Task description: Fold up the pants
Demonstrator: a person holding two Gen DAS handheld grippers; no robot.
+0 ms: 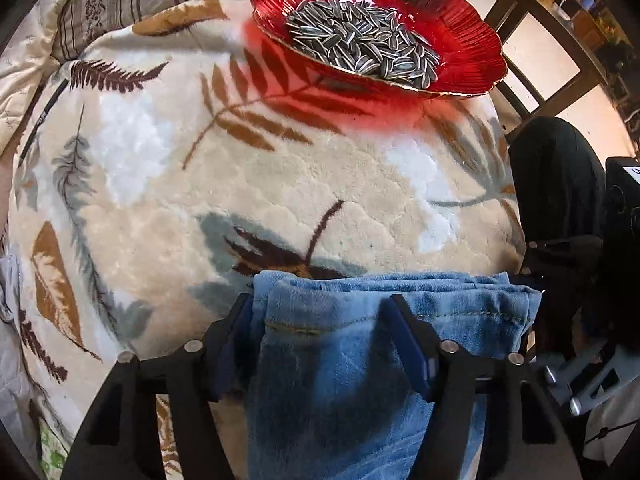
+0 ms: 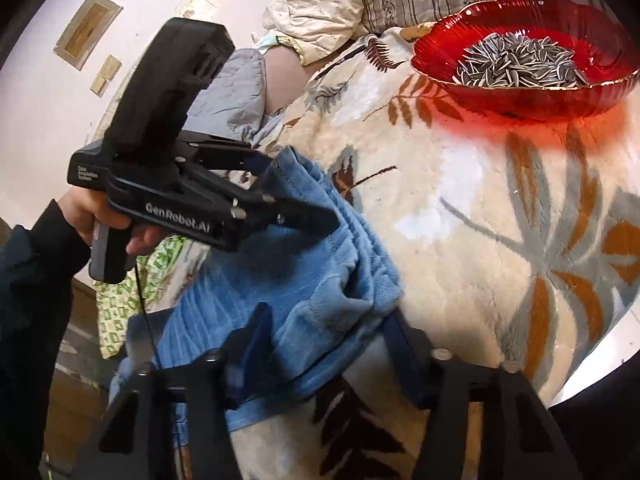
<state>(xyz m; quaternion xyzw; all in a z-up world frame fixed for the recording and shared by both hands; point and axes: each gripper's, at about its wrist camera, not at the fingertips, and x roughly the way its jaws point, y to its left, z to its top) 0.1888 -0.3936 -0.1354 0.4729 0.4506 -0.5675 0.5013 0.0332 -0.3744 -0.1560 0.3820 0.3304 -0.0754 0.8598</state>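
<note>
Lying on the leaf-patterned blanket (image 1: 280,184) near its front edge, the blue pants (image 1: 360,344) are already doubled into a thick stack of layers, so the folding is looking well advanced, with perhaps one more fold or a smoothing left. The left gripper (image 1: 320,320) is straddling one end, its fingers half spread with fabric between them, while the right gripper (image 2: 324,332) is doing likewise at the other end. Whether either is truly pinching I cannot tell; the red bowl (image 1: 472,32) of sunflower seeds (image 1: 360,36) is sitting well apart.
</note>
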